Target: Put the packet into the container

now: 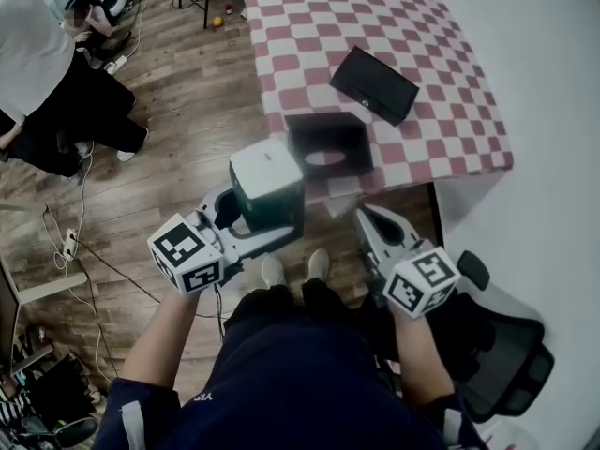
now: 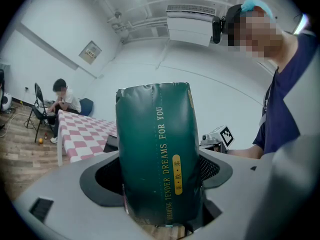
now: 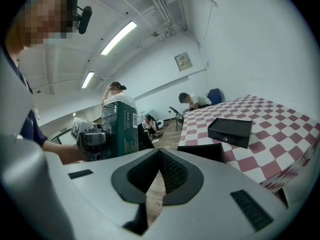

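Note:
A dark green packet (image 1: 267, 190) with a white top and gold print stands upright between the jaws of my left gripper (image 1: 255, 221), which is shut on it. The packet (image 2: 159, 154) fills the left gripper view, held by my left gripper (image 2: 161, 194). It hangs over the floor, just short of the table's near edge. The container, an open black box (image 1: 328, 143), sits on the near part of the checkered table (image 1: 441, 82). My right gripper (image 1: 367, 216) is beside the packet, below the box, its jaws shut on nothing (image 3: 159, 154). The packet (image 3: 120, 129) and the box (image 3: 202, 151) also show there.
A flat black lid or case (image 1: 375, 84) lies on the table behind the box. A black office chair (image 1: 506, 354) stands at my right. A person (image 1: 47, 73) sits on the wooden floor at the far left, with cables (image 1: 70, 242) nearby.

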